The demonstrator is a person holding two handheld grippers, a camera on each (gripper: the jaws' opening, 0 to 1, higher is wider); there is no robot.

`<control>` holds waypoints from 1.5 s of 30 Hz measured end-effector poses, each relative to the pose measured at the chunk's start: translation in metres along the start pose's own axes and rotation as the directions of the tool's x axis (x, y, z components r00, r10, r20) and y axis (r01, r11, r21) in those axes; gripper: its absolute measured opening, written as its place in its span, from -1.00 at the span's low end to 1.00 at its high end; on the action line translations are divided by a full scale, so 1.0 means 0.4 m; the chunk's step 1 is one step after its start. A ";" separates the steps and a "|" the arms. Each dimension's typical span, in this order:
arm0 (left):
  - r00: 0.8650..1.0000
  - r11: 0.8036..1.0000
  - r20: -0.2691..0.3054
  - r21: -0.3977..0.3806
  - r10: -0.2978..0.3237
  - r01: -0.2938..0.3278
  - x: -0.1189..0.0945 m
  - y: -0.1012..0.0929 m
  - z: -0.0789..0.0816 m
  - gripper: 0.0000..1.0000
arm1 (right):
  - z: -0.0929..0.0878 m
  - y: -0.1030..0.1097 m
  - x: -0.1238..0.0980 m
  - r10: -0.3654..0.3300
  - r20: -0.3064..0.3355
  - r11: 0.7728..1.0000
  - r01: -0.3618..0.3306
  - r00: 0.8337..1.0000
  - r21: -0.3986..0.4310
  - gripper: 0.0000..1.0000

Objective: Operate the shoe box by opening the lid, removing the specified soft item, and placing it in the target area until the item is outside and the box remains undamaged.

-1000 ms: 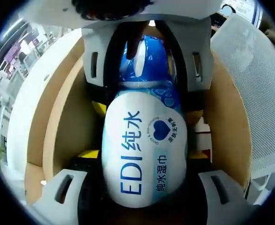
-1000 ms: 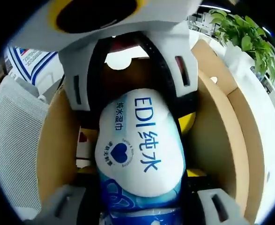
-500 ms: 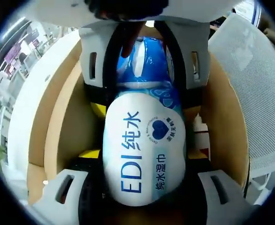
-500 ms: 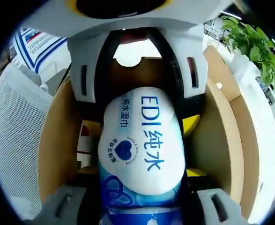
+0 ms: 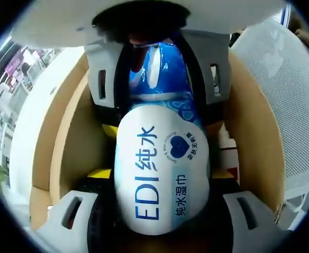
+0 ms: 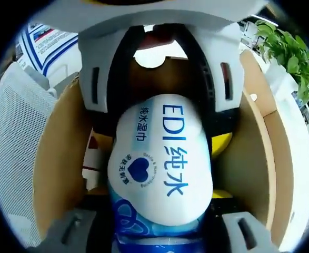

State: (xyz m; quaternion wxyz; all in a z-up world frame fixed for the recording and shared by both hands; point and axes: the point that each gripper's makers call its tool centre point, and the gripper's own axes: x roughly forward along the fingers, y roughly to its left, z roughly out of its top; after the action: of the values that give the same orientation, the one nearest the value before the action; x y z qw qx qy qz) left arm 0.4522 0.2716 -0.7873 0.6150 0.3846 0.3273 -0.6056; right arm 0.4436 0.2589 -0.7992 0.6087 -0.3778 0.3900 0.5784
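A soft white-and-blue pack of wet wipes (image 5: 162, 174) printed "EDI" hangs over the open cardboard shoe box (image 5: 65, 142). My left gripper (image 5: 159, 213) is shut on the pack's white end, its grey fingers (image 5: 72, 211) on either side. My right gripper (image 5: 159, 79) faces it from the top of the left gripper view, shut on the blue end. In the right gripper view the same pack (image 6: 162, 158) lies between my right gripper (image 6: 159, 232) and the left gripper (image 6: 162, 89). The box's brown walls (image 6: 254, 158) flank the pack.
Yellow items (image 5: 109, 129) and a red-and-white piece (image 5: 228, 153) lie in the box under the pack. A white mesh chair (image 5: 286, 79) stands beside the box, seen too as mesh chair (image 6: 12, 147). A green plant (image 6: 291, 47) is behind the other side.
Both grippers keep their hold on the pack. Each view now has the opposite gripper larger and higher in the picture; the pack has hardly shifted over the box.
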 end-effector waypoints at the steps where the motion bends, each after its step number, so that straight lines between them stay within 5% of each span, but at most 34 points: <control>1: 1.000 1.000 0.002 0.003 0.000 0.000 0.000 0.000 0.000 0.36 | 0.000 0.000 0.000 0.000 0.008 1.000 0.000 1.000 -0.003 0.33; 8: 1.000 0.997 -0.007 0.077 0.031 -0.030 -0.010 -0.008 0.010 0.33 | 0.009 -0.004 -0.006 -0.020 0.051 1.000 0.020 0.999 0.003 0.21; 15: 1.000 0.999 -0.008 0.048 0.010 -0.010 -0.022 -0.014 0.013 0.27 | 0.016 0.009 -0.023 -0.062 0.061 0.996 0.066 0.996 -0.063 0.15; 32: 0.999 0.996 -0.026 0.084 0.036 -0.033 -0.072 -0.032 0.040 0.19 | 0.050 0.027 -0.087 -0.083 0.088 0.993 0.089 0.993 -0.073 0.08; 45: 0.997 0.992 -0.004 0.099 0.074 -0.073 -0.125 -0.026 0.103 0.19 | 0.057 0.023 -0.167 -0.110 0.090 0.988 0.118 0.990 -0.096 0.08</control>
State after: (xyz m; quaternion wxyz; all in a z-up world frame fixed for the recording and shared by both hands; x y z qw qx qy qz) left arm 0.4368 0.2605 -0.7245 0.6158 0.4286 0.2846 -0.5967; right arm 0.4333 0.2528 -0.7292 0.6369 -0.4050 0.3120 0.5771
